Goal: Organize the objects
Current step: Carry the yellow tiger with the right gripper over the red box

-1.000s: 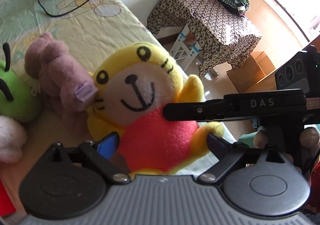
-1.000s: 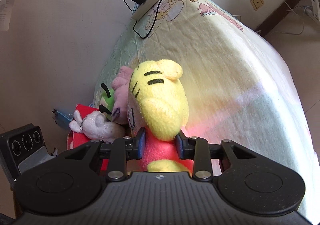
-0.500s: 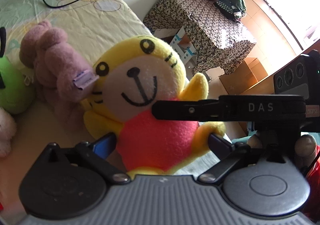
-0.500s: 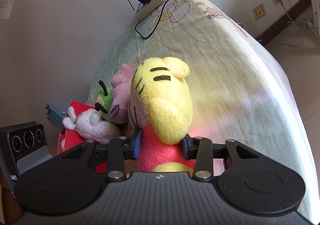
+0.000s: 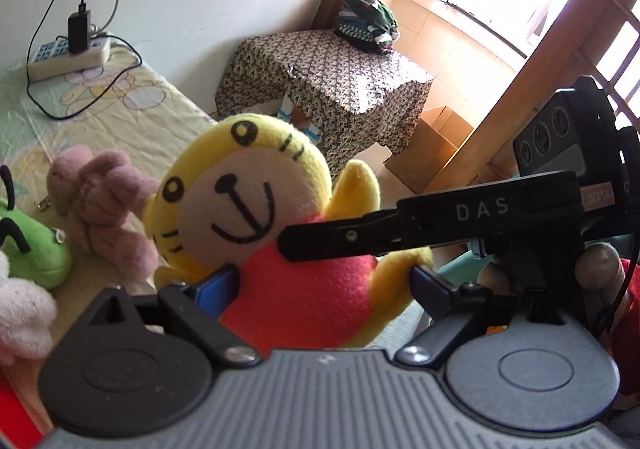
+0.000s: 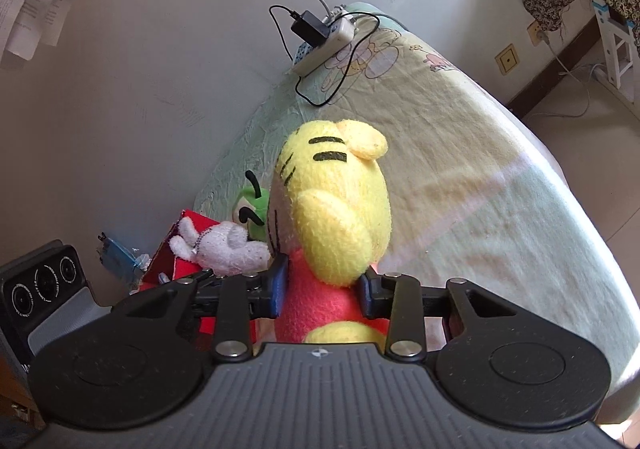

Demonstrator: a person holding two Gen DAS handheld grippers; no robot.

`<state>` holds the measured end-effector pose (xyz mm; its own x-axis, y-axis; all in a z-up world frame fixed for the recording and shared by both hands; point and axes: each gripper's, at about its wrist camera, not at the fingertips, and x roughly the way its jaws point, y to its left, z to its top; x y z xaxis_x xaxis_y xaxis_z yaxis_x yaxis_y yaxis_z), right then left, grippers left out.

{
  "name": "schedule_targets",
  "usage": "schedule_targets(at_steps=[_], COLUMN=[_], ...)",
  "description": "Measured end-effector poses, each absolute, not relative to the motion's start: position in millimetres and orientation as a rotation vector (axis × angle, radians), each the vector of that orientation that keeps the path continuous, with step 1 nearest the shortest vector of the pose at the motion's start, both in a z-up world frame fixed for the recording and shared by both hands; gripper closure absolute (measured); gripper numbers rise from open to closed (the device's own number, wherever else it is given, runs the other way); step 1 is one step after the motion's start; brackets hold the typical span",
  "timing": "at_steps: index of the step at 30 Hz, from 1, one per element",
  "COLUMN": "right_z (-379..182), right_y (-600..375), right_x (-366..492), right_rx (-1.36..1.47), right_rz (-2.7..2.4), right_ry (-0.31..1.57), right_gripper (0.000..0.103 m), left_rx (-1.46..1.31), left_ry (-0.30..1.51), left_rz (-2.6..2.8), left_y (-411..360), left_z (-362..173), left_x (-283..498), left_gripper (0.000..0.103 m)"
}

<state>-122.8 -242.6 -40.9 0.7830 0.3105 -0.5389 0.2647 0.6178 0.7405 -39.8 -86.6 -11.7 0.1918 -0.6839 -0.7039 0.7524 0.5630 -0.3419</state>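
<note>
A yellow plush tiger [image 5: 256, 205] with a red shirt is held up above the bed; it also shows from the side in the right wrist view [image 6: 340, 217]. My right gripper [image 6: 323, 295] is shut on its red body, and one of its fingers [image 5: 360, 239] crosses the tiger's chest in the left wrist view. My left gripper [image 5: 324, 285] has its jaws on both sides of the tiger's red body, touching it. A pink plush [image 5: 104, 205], a green plush [image 5: 32, 249] and a white plush [image 6: 224, 249] lie on the bed to the left.
The bed [image 6: 460, 169] has a pale cartoon sheet, with a power strip and charger [image 6: 324, 37] at its head by the wall. A red box [image 6: 188, 245] sits by the plushes. A stool under patterned cloth [image 5: 336, 77] and a cardboard box [image 5: 432, 145] stand on the floor beyond.
The tiger has been lifted higher off the bed by both grippers, away from the pink plush. The left gripper's jaws have closed in onto the red body.
</note>
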Motion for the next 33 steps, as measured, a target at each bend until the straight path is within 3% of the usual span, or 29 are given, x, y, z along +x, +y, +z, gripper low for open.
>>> schedule_targets(at_steps=[14, 24, 33], right_z=[-20.6, 10.0, 25.4], right_y=[-147.1, -90.8, -36.5], right_x=[-106.0, -58.0, -3.8], right_rx=[0.941, 0.884, 0.762], right_rz=[0.083, 0.188, 0.223], right_ry=[0.607, 0.571, 0.594], right_gripper=[0.066, 0.066, 0.066], left_rx=[0.097, 0.066, -0.044], left_ry=[0.814, 0.69, 0.682], left_rz=[-0.978, -0.878, -0.788], left_y=[19.8, 96.5, 166.0], left_z=[17.7, 44.0, 45.8], left_x=[-56.6, -52.0, -22.5], left_gripper=[0.011, 0.011, 0.011])
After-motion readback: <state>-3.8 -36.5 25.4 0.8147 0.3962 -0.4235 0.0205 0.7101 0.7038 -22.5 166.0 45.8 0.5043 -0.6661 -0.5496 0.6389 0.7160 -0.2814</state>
